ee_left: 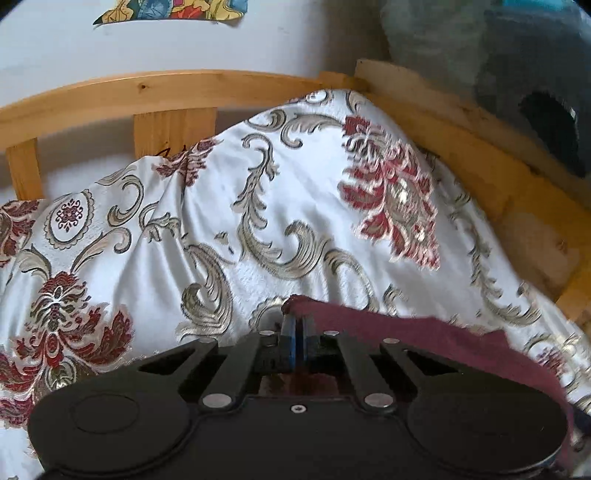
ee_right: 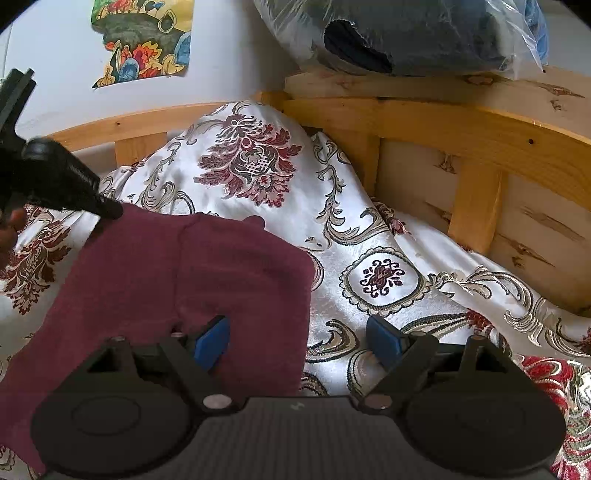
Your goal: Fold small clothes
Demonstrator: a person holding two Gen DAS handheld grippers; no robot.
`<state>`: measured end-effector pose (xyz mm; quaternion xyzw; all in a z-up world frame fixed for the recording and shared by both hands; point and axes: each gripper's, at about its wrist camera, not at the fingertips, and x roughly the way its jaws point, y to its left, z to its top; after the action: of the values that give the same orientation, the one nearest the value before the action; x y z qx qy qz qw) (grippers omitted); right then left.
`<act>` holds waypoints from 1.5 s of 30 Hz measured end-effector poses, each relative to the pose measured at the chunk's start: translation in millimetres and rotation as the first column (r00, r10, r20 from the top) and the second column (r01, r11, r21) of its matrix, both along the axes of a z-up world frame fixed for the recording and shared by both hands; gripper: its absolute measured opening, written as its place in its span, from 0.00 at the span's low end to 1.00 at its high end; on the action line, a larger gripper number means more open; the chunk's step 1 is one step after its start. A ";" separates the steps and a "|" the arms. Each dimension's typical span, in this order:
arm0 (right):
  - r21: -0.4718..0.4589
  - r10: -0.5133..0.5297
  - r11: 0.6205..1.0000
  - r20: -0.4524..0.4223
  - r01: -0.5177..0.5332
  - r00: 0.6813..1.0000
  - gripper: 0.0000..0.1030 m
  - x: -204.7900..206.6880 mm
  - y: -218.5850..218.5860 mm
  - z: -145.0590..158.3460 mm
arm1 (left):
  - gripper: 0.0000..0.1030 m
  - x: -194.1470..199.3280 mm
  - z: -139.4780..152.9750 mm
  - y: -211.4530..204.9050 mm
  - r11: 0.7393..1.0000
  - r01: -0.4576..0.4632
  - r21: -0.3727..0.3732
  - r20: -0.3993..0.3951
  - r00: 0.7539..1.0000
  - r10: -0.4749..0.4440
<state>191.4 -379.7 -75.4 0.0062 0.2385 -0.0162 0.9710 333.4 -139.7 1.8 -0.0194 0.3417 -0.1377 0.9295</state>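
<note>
A small maroon garment (ee_right: pixel 177 280) lies partly folded on the patterned bedspread (ee_right: pixel 362 236). My left gripper (ee_left: pixel 296 325) is shut on a corner of the maroon garment (ee_left: pixel 424 332), which trails off to the right. In the right wrist view the left gripper (ee_right: pixel 107 210) pinches the garment's far left corner. My right gripper (ee_right: pixel 299 338) is open and empty; its left blue pad (ee_right: pixel 212 343) is over the garment's right part and its right pad is over the bedspread.
A wooden bed frame (ee_right: pixel 461 122) runs along the back and right. A plastic bag of dark clothes (ee_right: pixel 406 33) sits on its ledge. A colourful picture (ee_right: pixel 144 44) hangs on the white wall. The bedspread bulges up in the far corner.
</note>
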 end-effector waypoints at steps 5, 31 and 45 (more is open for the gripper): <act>-0.003 0.001 1.000 -0.002 -0.001 1.000 0.81 -2.3 0.6 2.3 | 0.42 -7.7 -4.7 12.0 1.000 -0.008 -0.030 -0.020 1.000 0.007; -0.026 -0.030 0.999 -0.023 0.030 0.999 0.76 0.5 2.9 0.8 | 0.44 -3.0 -51.1 48.7 0.981 -0.159 -0.111 -0.211 0.968 0.133; -0.049 0.038 0.998 0.056 -0.035 0.998 0.92 -11.7 3.0 18.8 | 0.81 -74.5 -24.8 54.7 0.982 -0.105 -0.156 -0.174 0.982 0.077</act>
<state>179.7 -376.6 -56.6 -0.0210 0.2104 -0.0041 0.9774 258.9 -85.0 -23.0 -0.1231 0.4045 -0.1206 0.8982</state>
